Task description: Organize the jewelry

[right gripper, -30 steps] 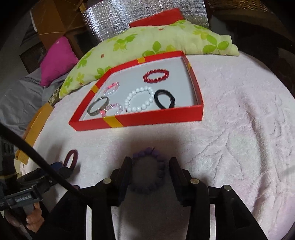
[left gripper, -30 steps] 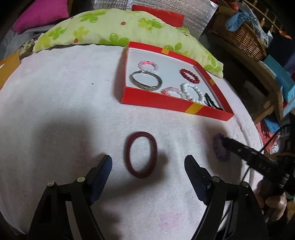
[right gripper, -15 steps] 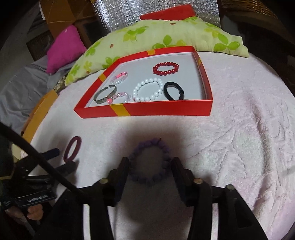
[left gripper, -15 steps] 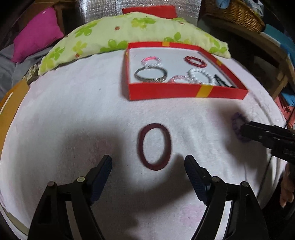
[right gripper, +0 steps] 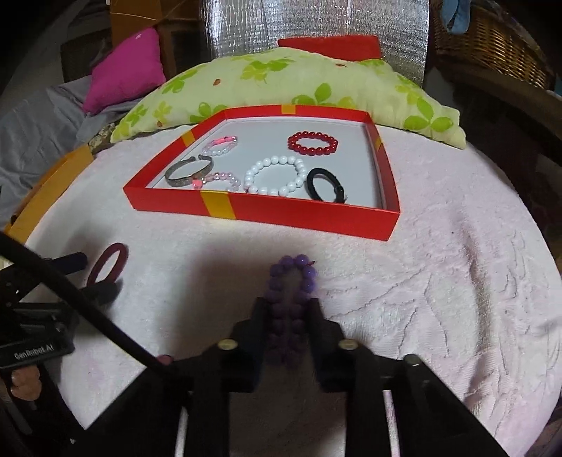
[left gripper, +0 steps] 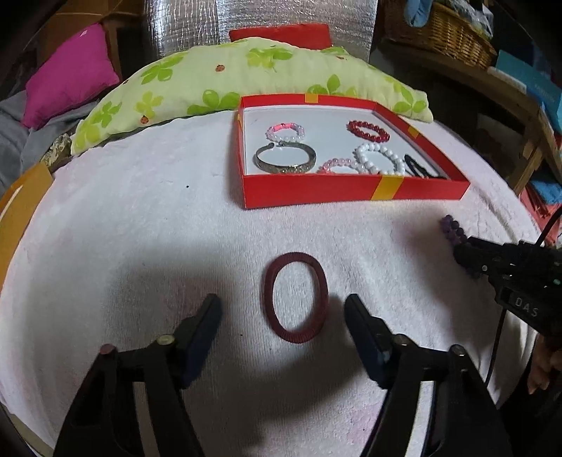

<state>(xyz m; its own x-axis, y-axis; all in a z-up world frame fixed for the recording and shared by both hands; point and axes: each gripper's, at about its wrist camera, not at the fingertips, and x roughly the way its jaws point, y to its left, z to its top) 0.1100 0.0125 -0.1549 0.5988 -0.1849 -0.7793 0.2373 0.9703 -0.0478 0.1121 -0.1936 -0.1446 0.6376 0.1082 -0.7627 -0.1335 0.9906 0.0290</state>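
Note:
A red tray [left gripper: 351,191] on the pink towel holds several bracelets: a red bead one [left gripper: 367,130], a white pearl one [left gripper: 379,159], a metal bangle [left gripper: 285,160]. It also shows in the right wrist view [right gripper: 298,214]. A dark red hair band [left gripper: 296,301] lies flat on the towel between my open left gripper [left gripper: 282,313] fingers. My right gripper [right gripper: 289,309] is shut on a purple bead bracelet [right gripper: 293,281], squeezed into a narrow loop on the towel in front of the tray. The bracelet [left gripper: 453,228] shows at the right in the left wrist view.
A green flowered pillow [left gripper: 228,84] lies behind the tray. A magenta cushion [left gripper: 70,88] is at the far left. A wicker basket [left gripper: 439,31] stands at the back right. An orange edge [left gripper: 21,211] borders the towel at left.
My right gripper has closed on the purple bracelet, squeezing it from a round loop into a narrow one. My left gripper has shifted so the hair band sits closer between its fingers.

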